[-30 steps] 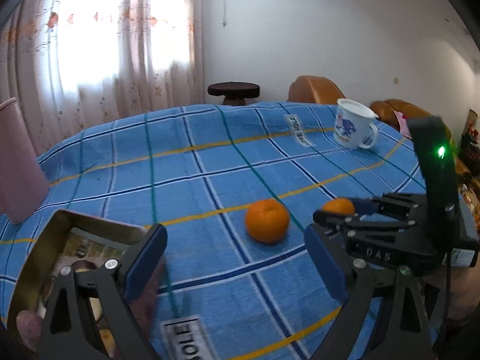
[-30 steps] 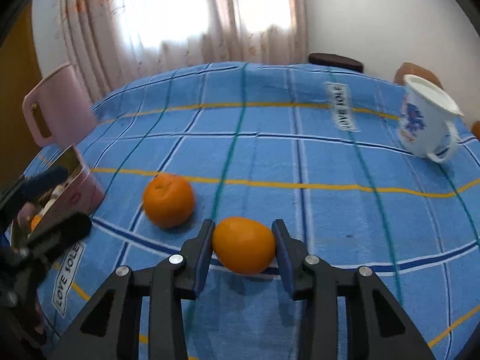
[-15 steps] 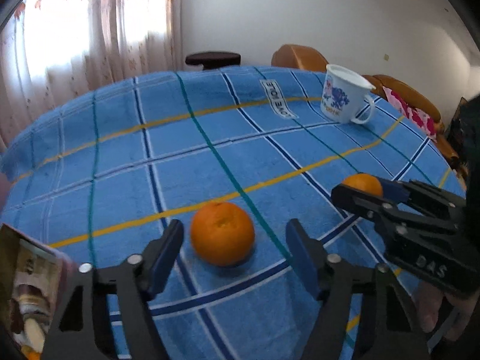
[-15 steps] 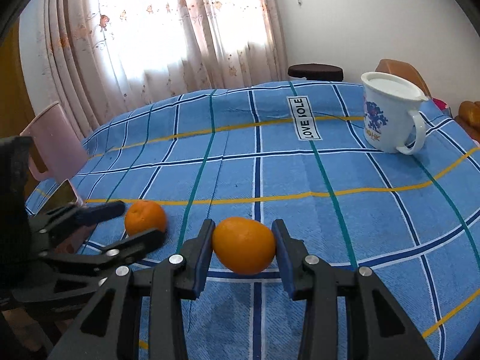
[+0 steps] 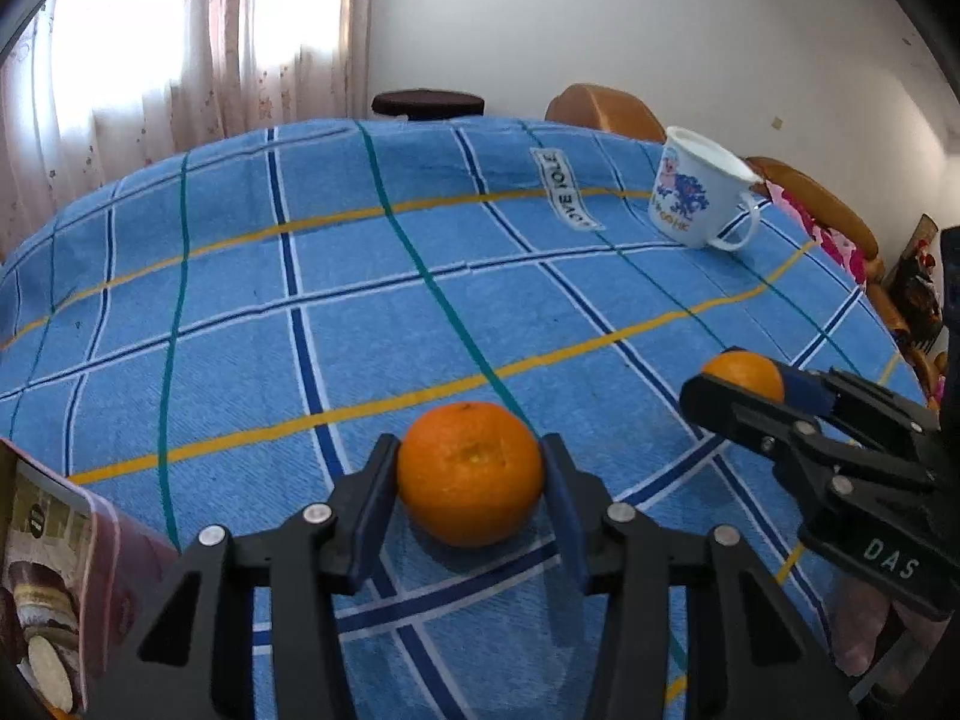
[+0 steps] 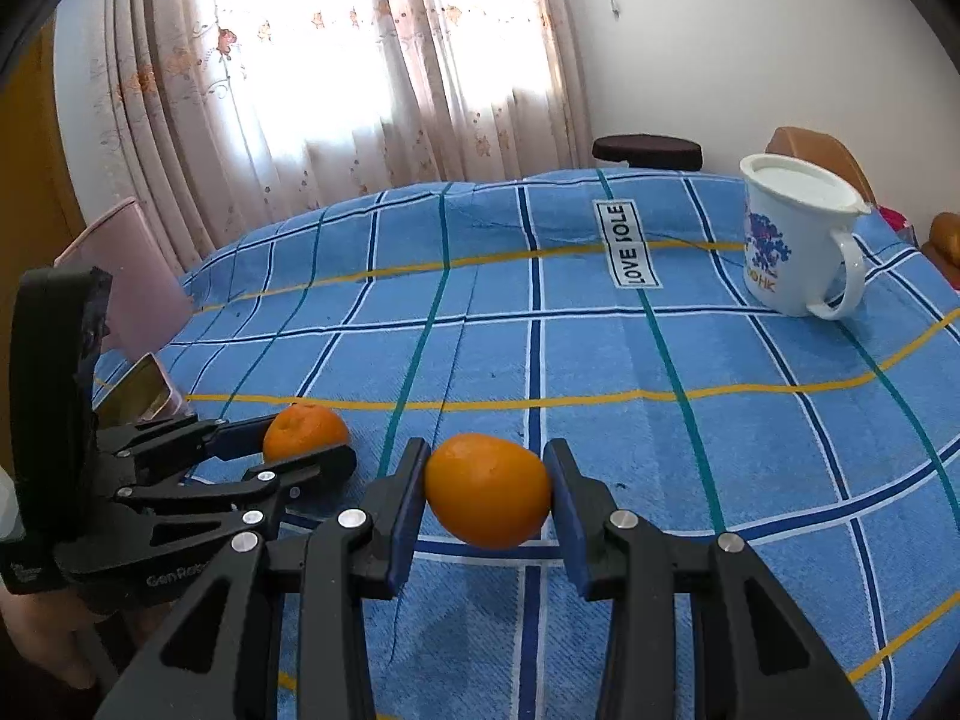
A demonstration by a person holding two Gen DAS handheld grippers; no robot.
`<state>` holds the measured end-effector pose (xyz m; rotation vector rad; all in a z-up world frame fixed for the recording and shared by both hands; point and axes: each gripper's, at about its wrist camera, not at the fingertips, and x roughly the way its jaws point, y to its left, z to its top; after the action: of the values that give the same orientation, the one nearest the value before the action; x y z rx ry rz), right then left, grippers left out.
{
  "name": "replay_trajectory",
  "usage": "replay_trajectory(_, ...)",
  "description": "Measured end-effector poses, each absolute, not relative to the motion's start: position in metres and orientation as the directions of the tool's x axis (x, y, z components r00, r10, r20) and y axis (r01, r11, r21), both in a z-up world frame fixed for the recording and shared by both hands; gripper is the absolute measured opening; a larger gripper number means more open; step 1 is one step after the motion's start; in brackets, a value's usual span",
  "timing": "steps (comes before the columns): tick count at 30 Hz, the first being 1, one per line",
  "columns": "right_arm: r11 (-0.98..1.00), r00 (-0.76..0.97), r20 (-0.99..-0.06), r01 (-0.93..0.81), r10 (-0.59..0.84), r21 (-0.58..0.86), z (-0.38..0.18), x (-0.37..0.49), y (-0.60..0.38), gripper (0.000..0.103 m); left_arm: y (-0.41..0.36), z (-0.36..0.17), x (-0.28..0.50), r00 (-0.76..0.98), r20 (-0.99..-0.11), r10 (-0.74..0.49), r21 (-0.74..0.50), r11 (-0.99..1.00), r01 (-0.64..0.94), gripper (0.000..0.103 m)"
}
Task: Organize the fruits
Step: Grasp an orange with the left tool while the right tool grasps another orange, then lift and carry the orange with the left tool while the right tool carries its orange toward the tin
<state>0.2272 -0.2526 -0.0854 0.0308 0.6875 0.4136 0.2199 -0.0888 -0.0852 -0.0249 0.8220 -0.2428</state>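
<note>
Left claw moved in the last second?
Yes. The left claw swung from the open tin box rightward and now closes around the round orange fruit.

Home living room, floral curtains (image 6: 336,78), checked tablecloth (image 5: 372,300), mug (image 6: 792,240)

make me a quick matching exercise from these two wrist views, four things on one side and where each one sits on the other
Things:
1. round orange
2. oval orange
3. white mug
4. opened tin

Places:
A. far side of the blue checked cloth, standing alone
B. between the right gripper's jaws
C. lower left edge of the left wrist view
D. between the left gripper's jaws

Pairs: 1-D, 2-B, 3-A, 4-C
</note>
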Motion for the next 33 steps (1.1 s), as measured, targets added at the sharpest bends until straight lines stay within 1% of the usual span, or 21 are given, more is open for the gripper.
replay_trajectory(9, 0.910, 0.726, -0.563, -0.390, 0.396, 0.138, -0.078, 0.216, -0.250, 0.041, -0.087, -0.071, 0.204, 0.729, -0.647, -0.223, -0.106, 0.973, 0.203, 0.048)
replay_trajectory(13, 0.909, 0.734, -0.547, -0.395, 0.401, 0.136, -0.076, 0.213, -0.251, 0.041, -0.089, -0.066, 0.197, 0.759, -0.616, -0.211, -0.084, 0.975, 0.204, 0.048)
replay_trajectory(19, 0.905, 0.749, -0.521, -0.406, 0.410, 0.127, -0.073, 0.208, -0.251, 0.041, -0.092, -0.061, 0.191, 0.789, -0.582, -0.197, -0.060, 0.978, 0.200, 0.048)
replay_trajectory(24, 0.900, 0.764, -0.491, -0.422, 0.419, 0.111, -0.069, 0.202, -0.251, 0.041, -0.087, -0.057, 0.183, 0.818, -0.543, -0.191, -0.065, 0.980, 0.186, 0.048)
replay_trajectory(33, 0.896, 0.790, -0.443, -0.437, 0.424, 0.076, -0.064, 0.191, -0.249, 0.041, -0.085, -0.053, 0.174, 0.848, -0.499, -0.179, -0.063, 0.983, 0.171, 0.048)
